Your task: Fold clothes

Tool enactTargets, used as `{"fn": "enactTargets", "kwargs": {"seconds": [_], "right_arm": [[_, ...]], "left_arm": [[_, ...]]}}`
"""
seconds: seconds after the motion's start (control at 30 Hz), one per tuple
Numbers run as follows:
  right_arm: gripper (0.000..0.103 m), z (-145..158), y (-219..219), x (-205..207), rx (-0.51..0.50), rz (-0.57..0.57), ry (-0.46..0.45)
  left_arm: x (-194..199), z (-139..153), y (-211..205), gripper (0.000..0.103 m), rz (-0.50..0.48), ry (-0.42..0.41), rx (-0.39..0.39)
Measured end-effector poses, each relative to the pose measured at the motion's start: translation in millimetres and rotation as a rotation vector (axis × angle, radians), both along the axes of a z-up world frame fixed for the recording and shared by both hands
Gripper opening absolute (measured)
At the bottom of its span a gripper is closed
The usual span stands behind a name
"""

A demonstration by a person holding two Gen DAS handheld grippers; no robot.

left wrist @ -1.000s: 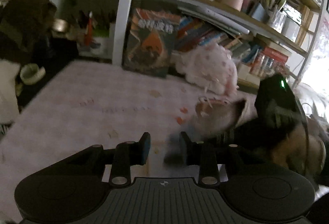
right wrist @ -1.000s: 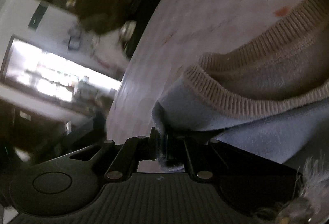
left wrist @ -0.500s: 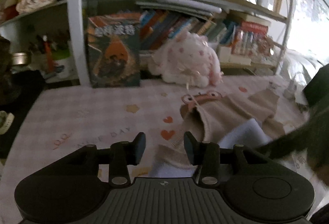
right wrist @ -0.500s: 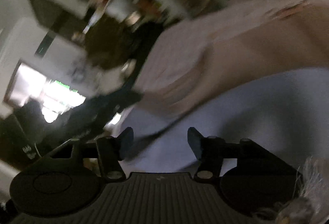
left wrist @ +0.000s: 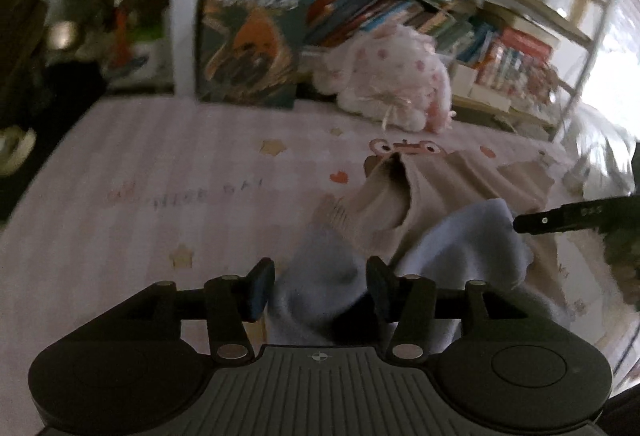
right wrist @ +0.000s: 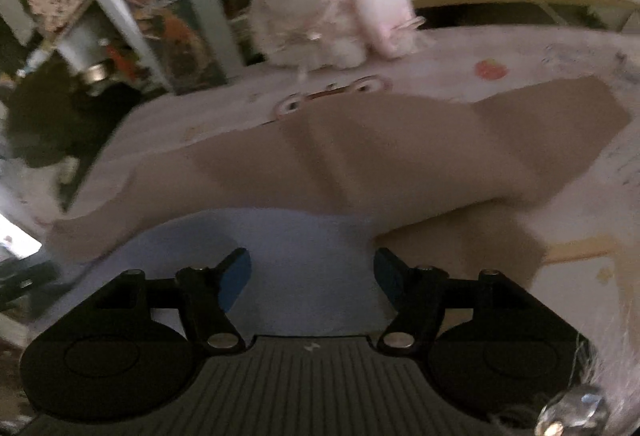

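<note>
A beige knit sweater (left wrist: 440, 187) with a pale blue lower part (left wrist: 460, 252) lies crumpled on the pink patterned tablecloth (left wrist: 160, 195). My left gripper (left wrist: 320, 286) is open, its fingers either side of a fold of the blue fabric. In the right wrist view the sweater (right wrist: 400, 147) spreads wide across the table, its blue part (right wrist: 300, 260) under my right gripper (right wrist: 312, 276), which is open with its fingers over the cloth. The right gripper's finger (left wrist: 568, 222) shows at the right edge of the left wrist view.
A pink plush toy (left wrist: 388, 83) sits at the back of the table against a bookshelf (left wrist: 440, 15) full of books. A large illustrated book (left wrist: 252, 47) leans by a white shelf post (left wrist: 186, 3). Dark clutter lies off the table's left edge (left wrist: 24, 139).
My right gripper let go of the blue hem and now stands open, swung to face the shelf. The left gripper moved in and opened wider around the blue fold.
</note>
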State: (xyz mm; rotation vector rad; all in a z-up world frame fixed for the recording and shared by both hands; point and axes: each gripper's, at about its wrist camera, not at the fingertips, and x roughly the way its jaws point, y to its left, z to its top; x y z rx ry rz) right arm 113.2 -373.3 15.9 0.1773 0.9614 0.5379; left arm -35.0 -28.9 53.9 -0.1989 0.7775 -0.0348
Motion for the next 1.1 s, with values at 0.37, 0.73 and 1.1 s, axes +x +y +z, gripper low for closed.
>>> {"fn": "enactTargets", "kwargs": {"seconds": [0.37,0.73,1.1], "right_arm": [[0.066,-27.0,-19.9,22.5,-0.171,-0.026,-0.016],[0.038,-25.7,-22.2,4.9,-0.328,0.118,-0.100],[0.001,-20.5,-26.2,-43.0,-0.283,0.241,-0.017]], "left_arm": [[6.3,-23.8,6.2,0.011,0.124,0.079,-0.120],[74.9,23.1,7.4,0.003,0.078,-0.075,0.101],[96.1,15.8,-67.3,0.046,-0.039,-0.130,0.357]]}}
